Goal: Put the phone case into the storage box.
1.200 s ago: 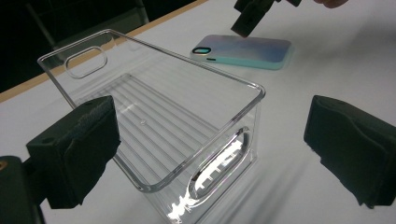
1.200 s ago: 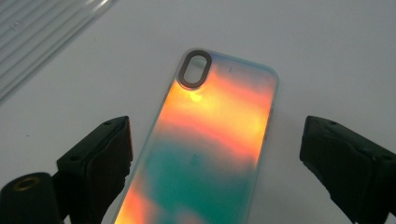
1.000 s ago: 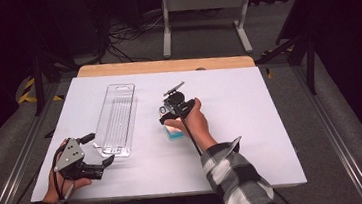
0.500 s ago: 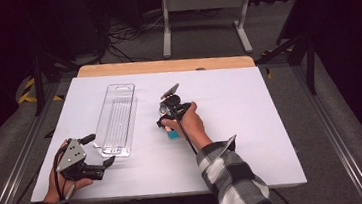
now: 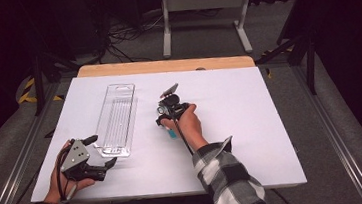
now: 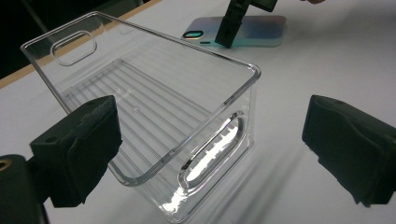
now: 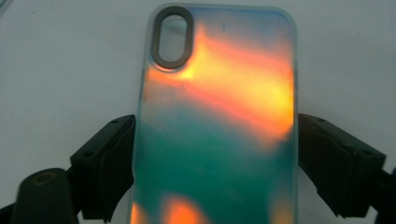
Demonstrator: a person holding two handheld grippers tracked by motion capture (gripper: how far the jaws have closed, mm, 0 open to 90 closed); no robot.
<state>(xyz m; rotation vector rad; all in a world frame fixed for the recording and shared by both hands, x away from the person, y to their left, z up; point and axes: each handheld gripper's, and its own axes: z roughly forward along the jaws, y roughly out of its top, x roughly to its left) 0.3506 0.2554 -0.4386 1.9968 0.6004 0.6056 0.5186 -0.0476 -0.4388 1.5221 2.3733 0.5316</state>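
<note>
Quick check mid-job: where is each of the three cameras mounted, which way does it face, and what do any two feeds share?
High view: above the person's side, looking forward and down on the white table; both forearms enter from below.
Left gripper view: rides the left gripper, facing the clear plastic bin; its two black jaws stand open.
Right gripper view: rides the right gripper, looking down at the iridescent phone case, a jaw at each long edge.
Shared: the left and right gripper views both show the phone case.

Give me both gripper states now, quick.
Left gripper: open, jaws either side of the clear bin's near end, not touching.
Right gripper: jaws at the phone case's edges; a firm grip cannot be told.
</note>
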